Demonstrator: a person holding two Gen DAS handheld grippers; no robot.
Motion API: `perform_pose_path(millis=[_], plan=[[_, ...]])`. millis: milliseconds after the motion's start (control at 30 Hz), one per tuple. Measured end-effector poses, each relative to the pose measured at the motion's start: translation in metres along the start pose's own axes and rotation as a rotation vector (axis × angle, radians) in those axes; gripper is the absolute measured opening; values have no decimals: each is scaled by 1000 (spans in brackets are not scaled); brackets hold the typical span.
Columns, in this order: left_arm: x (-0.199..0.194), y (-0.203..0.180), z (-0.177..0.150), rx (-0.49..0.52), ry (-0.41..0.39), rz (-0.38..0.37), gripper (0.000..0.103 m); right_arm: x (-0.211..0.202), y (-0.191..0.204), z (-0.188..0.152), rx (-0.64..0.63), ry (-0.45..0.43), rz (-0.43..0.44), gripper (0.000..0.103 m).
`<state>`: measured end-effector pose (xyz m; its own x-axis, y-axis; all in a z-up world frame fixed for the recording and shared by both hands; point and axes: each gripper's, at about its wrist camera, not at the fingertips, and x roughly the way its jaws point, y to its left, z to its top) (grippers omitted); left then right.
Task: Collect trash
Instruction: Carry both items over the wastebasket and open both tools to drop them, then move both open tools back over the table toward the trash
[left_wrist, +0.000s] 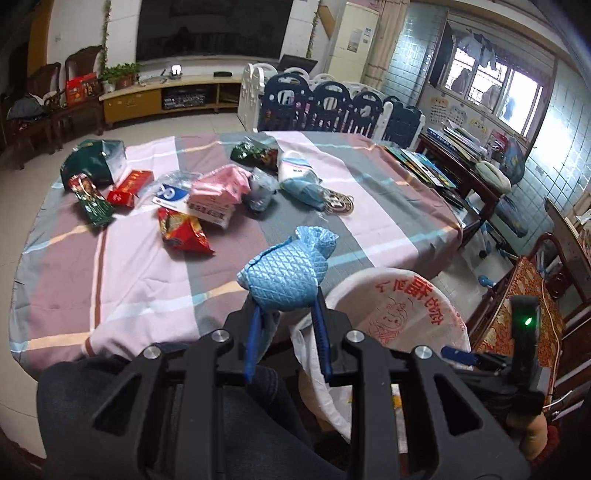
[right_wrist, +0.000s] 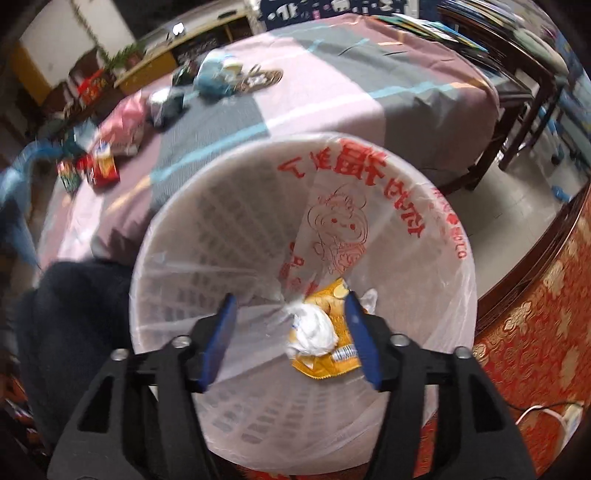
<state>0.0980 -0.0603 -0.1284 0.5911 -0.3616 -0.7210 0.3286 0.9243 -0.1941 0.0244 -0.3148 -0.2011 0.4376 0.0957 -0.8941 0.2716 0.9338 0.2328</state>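
The left hand-held gripper (left_wrist: 286, 295) is clamped on a crumpled blue quilted wrapper (left_wrist: 286, 273), held above the near edge of the bench (left_wrist: 129, 280), with the lined waste basket (left_wrist: 406, 314) at its four o'clock. The right hand-held gripper (right_wrist: 290, 325) stands wide open and empty over that basket, above a white wad (right_wrist: 314, 332) and a yellow packet (right_wrist: 325, 365) at its bottom. More wrappers (left_wrist: 184, 232) lie across the bench at eleven o'clock.

Tiled wall (left_wrist: 413, 48), barred window (left_wrist: 498, 85)

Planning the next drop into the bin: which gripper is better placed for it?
Left. The left gripper holds a blue wrapper beside the bin; the right gripper is open and empty.
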Motion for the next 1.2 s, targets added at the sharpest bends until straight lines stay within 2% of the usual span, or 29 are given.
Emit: perform_pose_path(millis=[133, 233, 267, 400, 467, 500, 533, 633, 733, 800, 900, 1000, 1100, 1200], plan=[[19, -14, -5, 14, 60, -60, 26, -34, -24, 16, 99, -126, -2, 73], [37, -39, -11, 64, 122, -131, 26, -61, -48, 23, 178, -221, -12, 76], [46, -54, -14, 108, 157, -163, 26, -69, -56, 25, 206, -248, -18, 78], [70, -98, -26, 241, 223, -206, 31, -78, -76, 29, 273, -270, -35, 80], [85, -110, -30, 248, 258, -245, 52, -76, -80, 29, 290, -261, -34, 80], [91, -112, -32, 244, 280, -252, 74, -75, -80, 28, 294, -253, -28, 80], [94, -112, -33, 240, 291, -243, 82, -73, -78, 28, 293, -246, -19, 80], [95, -98, -34, 228, 291, -213, 83, -70, -69, 28, 265, -234, -9, 80], [87, -67, -25, 162, 247, -136, 86, -65, -58, 28, 241, -217, 4, 80], [78, -38, -15, 111, 195, -53, 86, -62, -52, 28, 234, -209, 15, 80], [61, 8, -1, 62, 88, 136, 86, -61, -43, 27, 211, -204, 16, 80], [43, 64, 9, -9, 20, 319, 86, -59, -33, 28, 188, -200, 11, 80], [30, 112, 13, -108, -6, 409, 87, -53, -17, 29, 161, -183, 19, 80], [22, 144, 14, -189, -29, 439, 87, -47, 3, 31, 120, -166, 26, 80]])
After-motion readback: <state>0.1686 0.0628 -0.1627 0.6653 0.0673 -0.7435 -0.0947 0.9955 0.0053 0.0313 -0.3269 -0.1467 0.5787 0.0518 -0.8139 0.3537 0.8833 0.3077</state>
